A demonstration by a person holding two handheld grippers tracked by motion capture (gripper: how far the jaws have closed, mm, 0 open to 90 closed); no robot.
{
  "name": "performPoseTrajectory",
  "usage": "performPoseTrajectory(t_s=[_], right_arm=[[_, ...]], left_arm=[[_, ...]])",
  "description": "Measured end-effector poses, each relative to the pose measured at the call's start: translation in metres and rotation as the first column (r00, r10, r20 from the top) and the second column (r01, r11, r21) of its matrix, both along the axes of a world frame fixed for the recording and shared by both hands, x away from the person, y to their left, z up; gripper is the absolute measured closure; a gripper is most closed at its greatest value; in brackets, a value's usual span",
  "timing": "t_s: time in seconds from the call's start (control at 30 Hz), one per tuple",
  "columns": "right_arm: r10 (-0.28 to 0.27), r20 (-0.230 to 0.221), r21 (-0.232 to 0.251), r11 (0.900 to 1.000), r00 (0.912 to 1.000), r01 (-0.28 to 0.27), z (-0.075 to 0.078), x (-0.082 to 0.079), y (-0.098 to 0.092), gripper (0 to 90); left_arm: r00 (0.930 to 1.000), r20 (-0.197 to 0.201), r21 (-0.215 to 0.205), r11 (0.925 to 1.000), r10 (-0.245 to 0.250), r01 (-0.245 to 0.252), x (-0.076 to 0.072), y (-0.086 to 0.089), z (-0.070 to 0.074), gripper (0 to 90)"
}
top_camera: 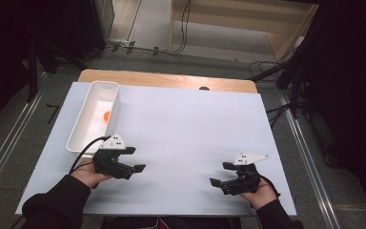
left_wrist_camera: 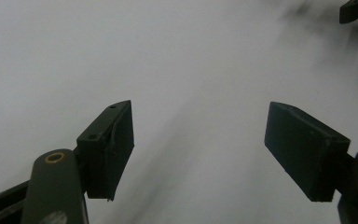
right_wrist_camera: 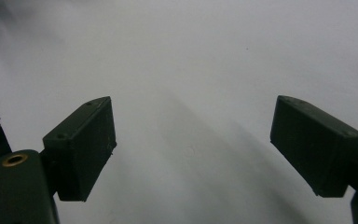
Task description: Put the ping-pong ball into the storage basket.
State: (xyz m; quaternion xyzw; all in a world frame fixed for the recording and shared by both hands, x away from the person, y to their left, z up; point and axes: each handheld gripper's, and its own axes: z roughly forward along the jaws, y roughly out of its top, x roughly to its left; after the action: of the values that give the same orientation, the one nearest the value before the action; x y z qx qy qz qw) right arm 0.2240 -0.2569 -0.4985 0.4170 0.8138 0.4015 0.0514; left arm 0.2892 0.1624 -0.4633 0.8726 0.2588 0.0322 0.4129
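A small orange ball (top_camera: 106, 116) lies inside a long white bin (top_camera: 83, 133) at the left of the table. Just below the bin's near end, my left gripper (top_camera: 135, 159) is held low over the white tabletop, pointing right, jaws apart with nothing between them; the left gripper view has bare white surface between its two black fingers (left_wrist_camera: 109, 149). Over the near right part of the table my right gripper (top_camera: 220, 173) points left, jaws also wide apart and empty. Its fingers (right_wrist_camera: 81, 147) frame plain white tabletop.
The white sheet (top_camera: 186, 129) covers a wooden table whose bare edge (top_camera: 167, 78) shows at the back. Cables and dark stands lie on the floor beyond and to both sides. The other gripper's jaw tip (left_wrist_camera: 356, 10) shows at the left gripper view's top right.
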Motion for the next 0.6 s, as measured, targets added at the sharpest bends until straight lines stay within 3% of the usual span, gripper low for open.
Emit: performPoseTrajectory(t_s=[0.6], right_arm=[[-0.003, -0.002, -0.005, 1.000, 1.0000, 0.003, -0.001, 0.000, 0.000, 12.9]], left_arm=[[0.9999, -0.015, 0.050, 0.9987, -0.001, 0.002, -0.012, 0.018, -0.012, 24.6]])
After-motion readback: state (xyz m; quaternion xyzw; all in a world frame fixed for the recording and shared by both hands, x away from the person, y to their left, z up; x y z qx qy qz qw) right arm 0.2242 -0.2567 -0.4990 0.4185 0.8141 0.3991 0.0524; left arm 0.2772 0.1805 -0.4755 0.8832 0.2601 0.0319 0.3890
